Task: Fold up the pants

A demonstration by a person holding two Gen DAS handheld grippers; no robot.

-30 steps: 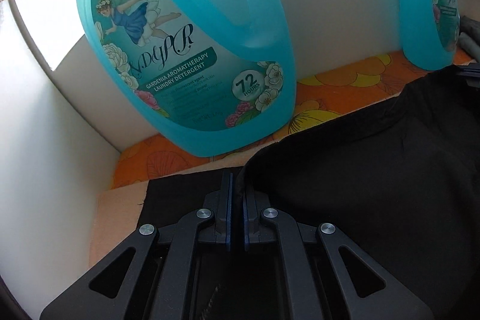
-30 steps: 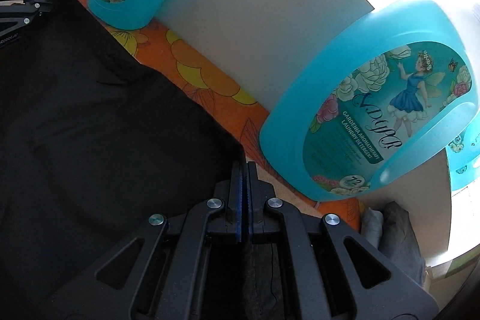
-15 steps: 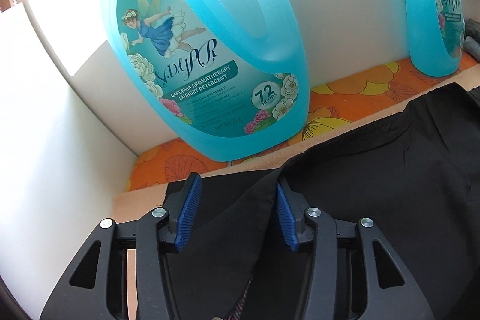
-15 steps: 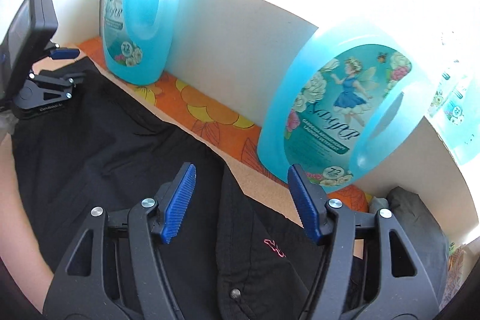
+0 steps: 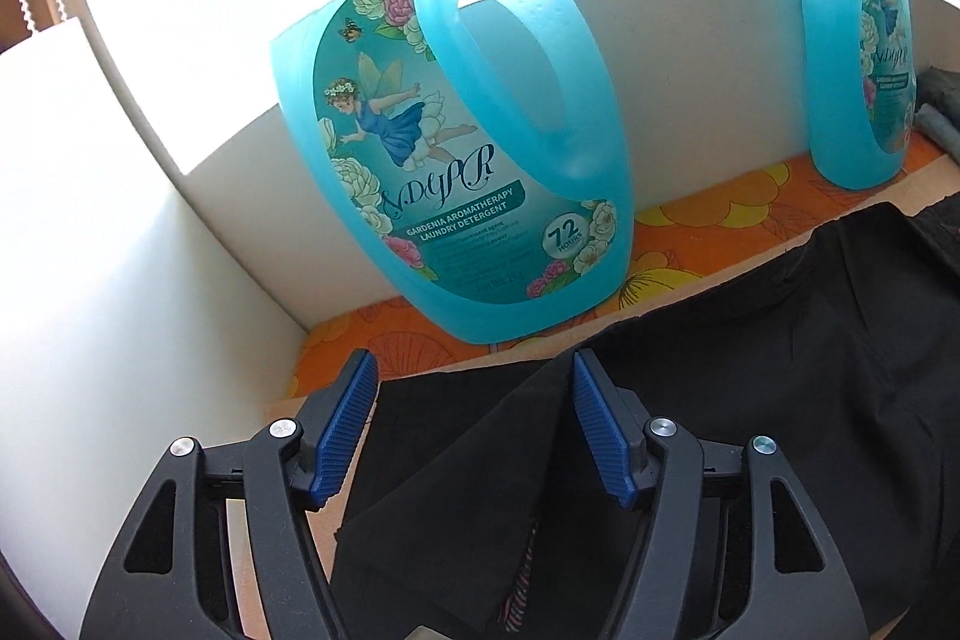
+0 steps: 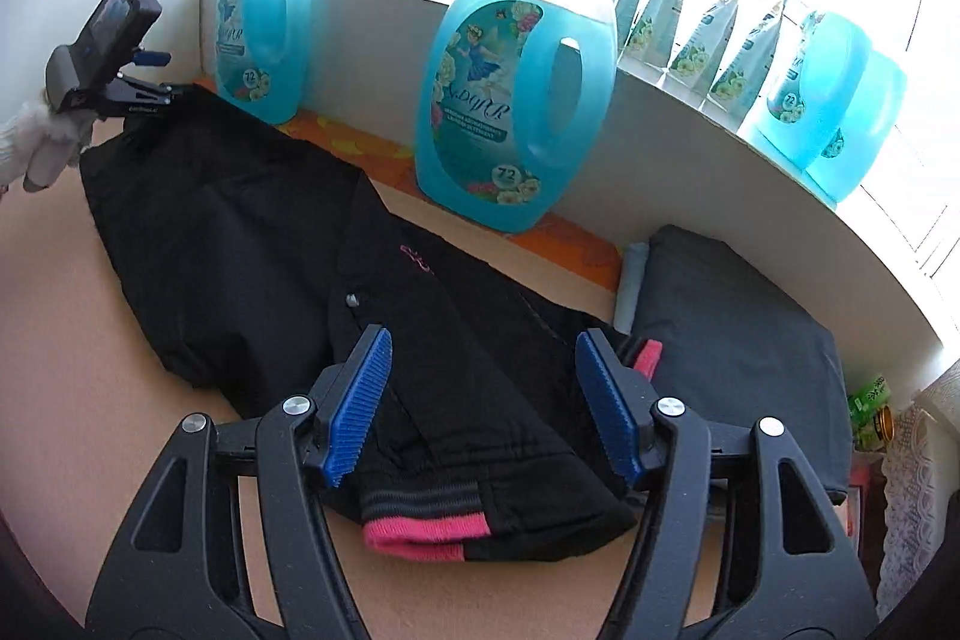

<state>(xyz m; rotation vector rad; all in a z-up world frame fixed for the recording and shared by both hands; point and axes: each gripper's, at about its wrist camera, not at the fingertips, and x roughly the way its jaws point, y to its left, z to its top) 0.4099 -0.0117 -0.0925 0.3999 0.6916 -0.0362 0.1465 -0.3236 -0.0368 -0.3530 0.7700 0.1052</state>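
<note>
Black pants (image 6: 240,232) lie folded lengthwise on the tan tabletop (image 6: 90,340), their pink and grey ribbed band (image 6: 420,526) nearest the right wrist camera. My right gripper (image 6: 485,340) hovers open above that end, its blue pads clear of the cloth. At the far end my left gripper (image 6: 150,91) sits by the pants' edge, held by a white-gloved hand (image 6: 36,142). In the left wrist view the left gripper (image 5: 469,370) has its jaws opening; a raised fold of the pants (image 5: 720,400) runs between them, and neither pad presses on it.
Large blue detergent jugs (image 6: 510,112) (image 5: 456,160) stand on an orange floral cloth (image 5: 720,220) along the white back wall. A folded dark grey garment (image 6: 732,340) lies just right of the pants. Refill pouches (image 6: 690,22) hang at the window. A white side wall (image 5: 120,280) closes the left.
Both grippers were shut on the pants' edge and have let go. The right one pulled far back and up, bringing the whole garment into view. The left one rose slightly.
</note>
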